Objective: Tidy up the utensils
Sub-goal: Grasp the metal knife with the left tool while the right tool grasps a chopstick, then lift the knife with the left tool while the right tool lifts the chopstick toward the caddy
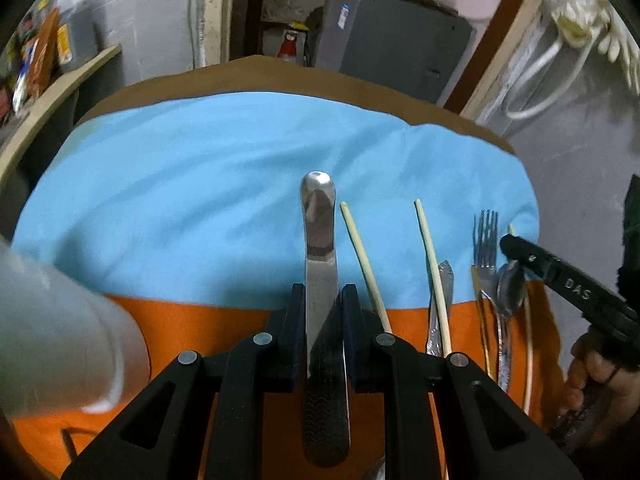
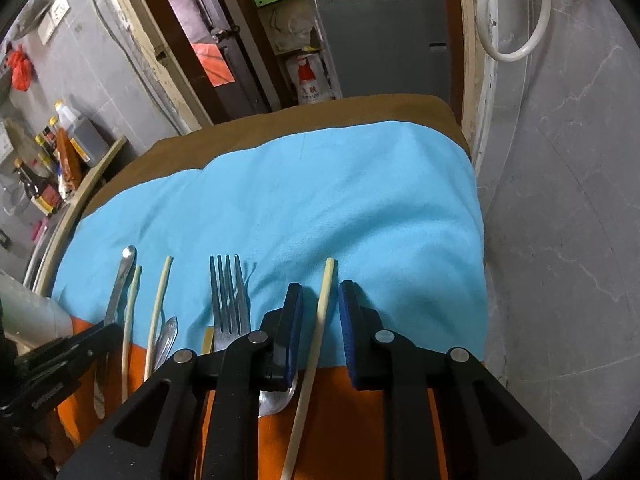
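Note:
A steel table knife (image 1: 320,264) runs straight ahead between the fingers of my left gripper (image 1: 324,304), which is shut on its blade just above the textured handle. My right gripper (image 2: 320,312) is open around a pale chopstick (image 2: 325,300) that lies loose between its pads. Between the two grippers lie two more chopsticks (image 1: 366,268) (image 1: 430,264), a fork (image 1: 486,240) and a spoon (image 1: 510,288). All of them rest where a blue cloth (image 1: 200,184) meets an orange cloth (image 1: 200,332). The right gripper's finger (image 1: 520,250) reaches in beside the fork.
A blurred pale cylinder (image 1: 52,340) stands close on the left. A wooden shelf with bottles (image 2: 52,184) runs along the left wall. The brown table (image 2: 360,112) ends near the blue cloth's right side, with grey floor (image 2: 560,240) beyond. A hand (image 1: 592,372) holds the right gripper.

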`<state>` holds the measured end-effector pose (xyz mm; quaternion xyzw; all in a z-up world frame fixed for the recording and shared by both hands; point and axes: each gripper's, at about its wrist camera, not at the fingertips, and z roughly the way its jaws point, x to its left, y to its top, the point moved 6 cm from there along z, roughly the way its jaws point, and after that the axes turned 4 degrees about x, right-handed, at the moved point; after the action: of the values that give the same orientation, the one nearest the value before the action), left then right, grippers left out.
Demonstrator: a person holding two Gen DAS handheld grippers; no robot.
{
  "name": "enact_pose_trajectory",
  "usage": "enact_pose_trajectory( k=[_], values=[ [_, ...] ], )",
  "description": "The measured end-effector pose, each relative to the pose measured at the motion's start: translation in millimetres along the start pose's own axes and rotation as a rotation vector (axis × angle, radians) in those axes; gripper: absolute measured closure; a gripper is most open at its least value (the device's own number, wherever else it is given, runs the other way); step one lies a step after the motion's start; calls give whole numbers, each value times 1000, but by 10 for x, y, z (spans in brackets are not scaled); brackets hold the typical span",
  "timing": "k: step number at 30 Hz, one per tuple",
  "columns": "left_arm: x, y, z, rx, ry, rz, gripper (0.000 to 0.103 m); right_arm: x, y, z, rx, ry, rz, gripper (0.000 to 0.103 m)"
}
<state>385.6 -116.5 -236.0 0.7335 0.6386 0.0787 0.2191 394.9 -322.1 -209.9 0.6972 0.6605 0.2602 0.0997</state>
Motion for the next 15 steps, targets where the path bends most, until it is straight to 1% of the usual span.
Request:
enact_pose_trajectory(
  k=[3,4,5,6,8,9,10,11,14,15],
  values=[
    [-55,71,37,25,40,39,88,8,4,5,-2,-11,-4,87],
    [-61,82,39,30,48,45,88,25,12,13,-5,-17,-3,89],
    [-64,96,35,32,51,45,89,23,12,15,-9,-37,-8,95],
    [-53,101,25,32,45,33,90,14,13,15,-14,-42,-2,96],
    [-36,96,-10,18,14,7,90,-16,7,-3,-23,-12,35,99],
    [-8,68,-54,4,-21,-17,90,-38,-7,-28,-30,13,59,99],
    [15,45,-96,-12,-39,-29,90,-47,-21,-55,-35,27,74,100],
    [28,15,-163,-44,-52,-33,90,-59,-48,-120,-60,65,97,100],
    [23,-89,-405,-150,-84,-26,90,-11,-124,-319,-129,155,116,100],
    [23,-135,-537,-211,-95,-25,90,22,-160,-398,-151,178,112,100]
  ],
)
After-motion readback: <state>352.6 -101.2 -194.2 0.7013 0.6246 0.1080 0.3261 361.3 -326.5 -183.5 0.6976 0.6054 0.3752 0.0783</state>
